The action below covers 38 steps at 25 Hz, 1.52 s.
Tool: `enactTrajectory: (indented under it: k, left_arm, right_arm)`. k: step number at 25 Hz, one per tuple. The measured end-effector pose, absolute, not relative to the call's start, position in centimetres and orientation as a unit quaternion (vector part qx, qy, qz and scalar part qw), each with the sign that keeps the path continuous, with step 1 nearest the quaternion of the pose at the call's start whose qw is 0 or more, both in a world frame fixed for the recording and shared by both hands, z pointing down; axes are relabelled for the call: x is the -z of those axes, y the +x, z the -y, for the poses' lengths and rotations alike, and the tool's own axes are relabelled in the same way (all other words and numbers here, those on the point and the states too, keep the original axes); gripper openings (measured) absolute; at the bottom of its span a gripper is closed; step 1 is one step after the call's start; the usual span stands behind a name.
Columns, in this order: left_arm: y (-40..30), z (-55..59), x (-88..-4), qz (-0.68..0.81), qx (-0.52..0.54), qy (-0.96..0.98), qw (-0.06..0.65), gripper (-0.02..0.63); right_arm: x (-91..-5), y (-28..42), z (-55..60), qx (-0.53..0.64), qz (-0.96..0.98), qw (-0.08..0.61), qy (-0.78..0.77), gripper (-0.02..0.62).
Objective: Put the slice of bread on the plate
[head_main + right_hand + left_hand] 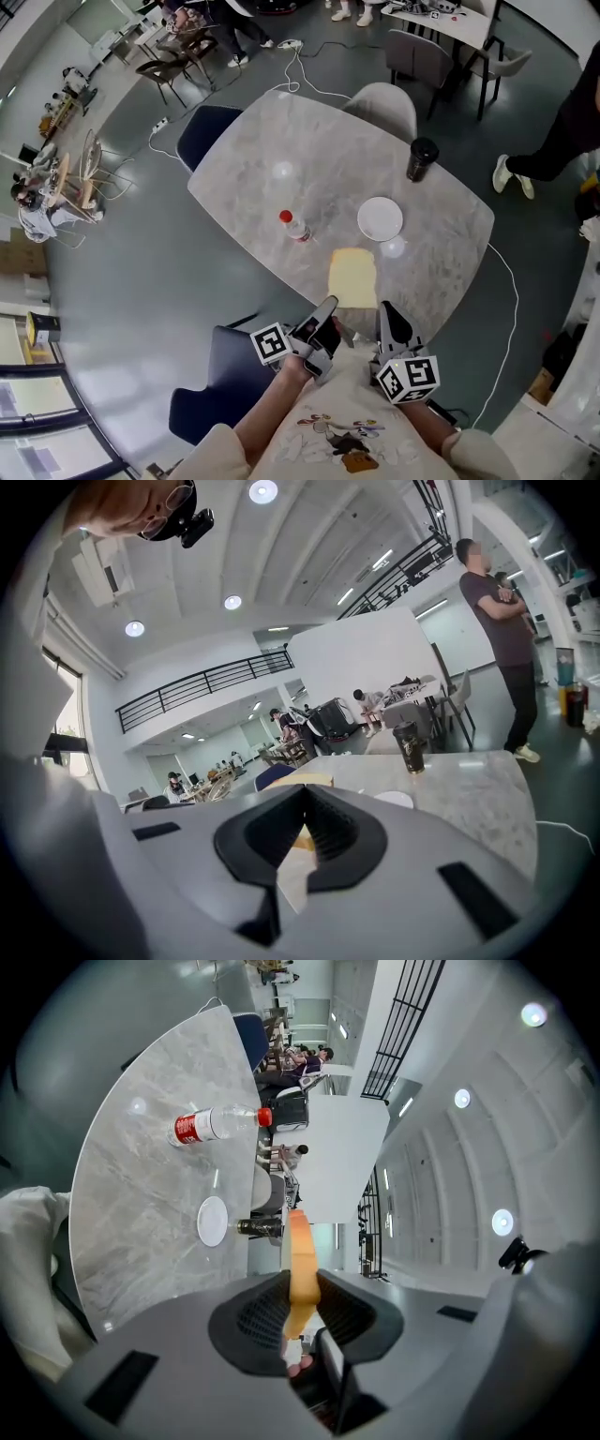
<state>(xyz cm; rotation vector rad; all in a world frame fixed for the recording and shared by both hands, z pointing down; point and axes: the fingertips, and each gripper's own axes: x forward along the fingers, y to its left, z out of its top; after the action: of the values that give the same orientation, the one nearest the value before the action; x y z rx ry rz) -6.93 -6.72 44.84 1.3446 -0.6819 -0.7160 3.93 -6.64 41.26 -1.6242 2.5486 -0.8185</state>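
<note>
the slice of bread (352,277) sits at the near edge of the marble table (309,150), straight ahead of the two grippers and partly between their tips. the left gripper (326,309) is rolled onto its side and has the bread's near left edge in its jaws. in the left gripper view the slice (302,1260) shows edge-on, running away from the left gripper (302,1283) down the middle of the frame. both ribbed pads are closed against its faces. there the bread seems to hang clear of the marble rather than lie on it, though the head view does not settle that.

the right gripper (386,314) points at the slice's near right corner, touching it or just beside it; i cannot tell which. in the right gripper view the right gripper (305,794) has its jaw tips drawn together. a wedge-shaped gap lies below them, and through it a bit of yellow crumb shows. the bread's top (298,780) lies flat just past the tips. no pad is plainly pressing on it.

the white plate (380,218) stands further out on the table, beyond the bread and slightly to the right, apart from it and bare. a clear bottle (295,226) with a red cap stands upright to the left of the bread. a dark cup (421,159) stands upright near the far right edge of the table, past the plate.
</note>
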Motion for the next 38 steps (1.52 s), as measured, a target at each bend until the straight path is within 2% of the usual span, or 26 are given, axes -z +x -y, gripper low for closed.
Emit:
enactTrajectory:
  k: [6, 14, 38]
  left_arm:
    - [-7.0, 10.5, -45.6, 0.3, 0.302, 0.603, 0.675, 0.095]
    - [-7.2, 16.1, -48.3, 0.295, 0.29, 0.594, 0.69, 0.095]
    - [-1.9, 26.8, -59.0, 0.299, 0.182, 0.614, 0.708, 0.095]
  right_arm:
    - [-42.0, 4.2, 8.4, 0.254, -0.805, -0.017, -0.536, 0.005]
    - [-45.0, 5.3, 13.9, 0.212, -0.793, -0.08, -0.566, 0.005]
    - [-53.1, 6.8, 24.8, 0.214, -0.776, -0.143, -0.575, 0.005]
